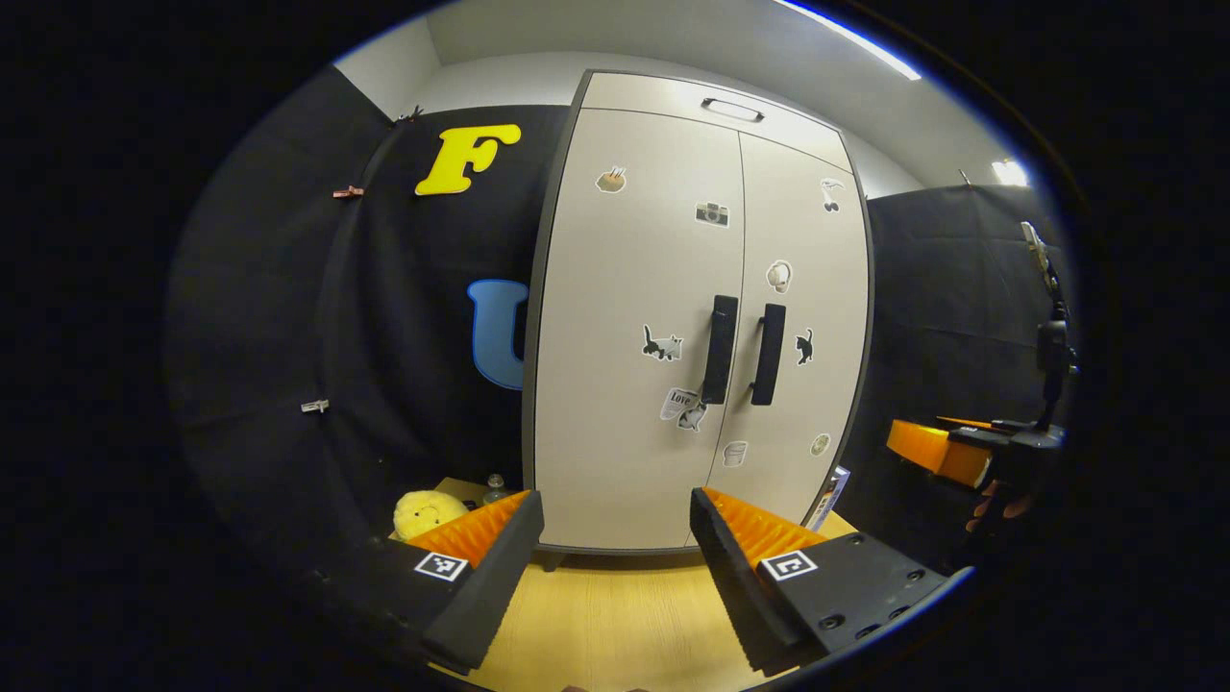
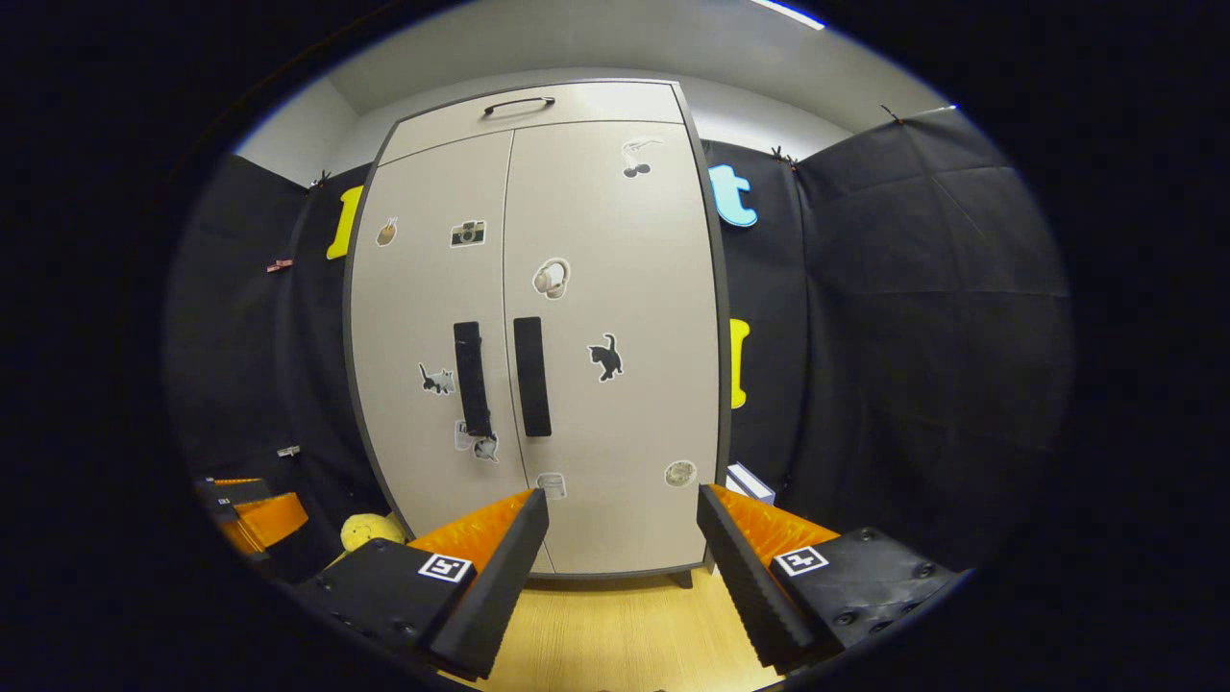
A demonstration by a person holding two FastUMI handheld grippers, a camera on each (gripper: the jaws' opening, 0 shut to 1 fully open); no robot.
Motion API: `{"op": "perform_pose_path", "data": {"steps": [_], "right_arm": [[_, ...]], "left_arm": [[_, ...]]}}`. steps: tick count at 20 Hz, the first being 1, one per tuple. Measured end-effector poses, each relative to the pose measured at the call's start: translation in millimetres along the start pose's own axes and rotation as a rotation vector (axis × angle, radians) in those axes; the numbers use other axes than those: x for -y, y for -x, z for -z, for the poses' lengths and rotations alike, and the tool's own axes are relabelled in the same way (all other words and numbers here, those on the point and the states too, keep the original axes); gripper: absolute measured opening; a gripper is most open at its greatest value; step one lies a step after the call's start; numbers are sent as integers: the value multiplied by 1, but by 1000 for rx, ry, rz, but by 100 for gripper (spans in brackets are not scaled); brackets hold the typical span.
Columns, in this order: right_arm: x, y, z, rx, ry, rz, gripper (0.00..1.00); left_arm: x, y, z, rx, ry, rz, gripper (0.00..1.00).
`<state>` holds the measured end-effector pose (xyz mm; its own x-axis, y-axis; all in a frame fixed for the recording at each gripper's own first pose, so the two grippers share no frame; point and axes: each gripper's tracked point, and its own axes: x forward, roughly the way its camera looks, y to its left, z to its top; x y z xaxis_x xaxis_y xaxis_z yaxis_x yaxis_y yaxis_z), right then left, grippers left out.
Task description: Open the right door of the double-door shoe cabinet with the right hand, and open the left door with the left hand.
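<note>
Jaws wide on both grippers; shoe cabinet (image 2: pixel 577 336) upright, handles (image 2: pixel 531 377) vertical.

Cabinet (image 2: pixel 615 288) doors: smooth matt panels, glossy-looking stickers (image 2: pixel 605 358). Handles (image 2: pixel 531 377) matt. Floor (image 2: pixel 625 634) light wood grain, bottom centre. Wall (image 2: pixel 913 336) matt creased cloth. Toy (image 1: pixel 428 512) plush, lower left.

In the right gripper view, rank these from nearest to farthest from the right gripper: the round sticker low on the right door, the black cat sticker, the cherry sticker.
From the right gripper, open and short of the cabinet:
1. Round sticker, low on the right door, just above the fingers.
2. Black cat sticker, mid-door, right of the right handle.
3. Cherry sticker, near the door's top.
</note>
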<state>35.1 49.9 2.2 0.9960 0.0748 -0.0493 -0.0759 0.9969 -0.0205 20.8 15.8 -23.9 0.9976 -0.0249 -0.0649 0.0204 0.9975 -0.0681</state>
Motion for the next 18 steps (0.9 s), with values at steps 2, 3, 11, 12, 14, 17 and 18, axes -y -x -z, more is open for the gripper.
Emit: {"op": "perform_pose_path", "data": {"steps": [2,3,11,12,14,17,18], "right_arm": [[-10,-15,-11,4,-7,-36,98],[-16,-22,-16,-4,-9,-64,98],[-51,-80,-72,86,47,-110,98],[-59,-87,-76,99,56,-116,98],[-73,-101,-78,107,78,-135,98],[-87,-123,-74,100,95,-137,97],[-91,-130,-72,92,86,-137,97]], "left_arm": [[0,-2,2,-6,-6,-5,95],[0,-3,3,-13,-8,-9,95],[-5,-5,-3,8,-25,-24,95],[-8,-3,0,5,-20,-30,95],[-15,0,4,-3,-1,-45,95],[-30,4,13,-21,18,-83,95],[-35,5,16,-28,21,-97,95]]}}
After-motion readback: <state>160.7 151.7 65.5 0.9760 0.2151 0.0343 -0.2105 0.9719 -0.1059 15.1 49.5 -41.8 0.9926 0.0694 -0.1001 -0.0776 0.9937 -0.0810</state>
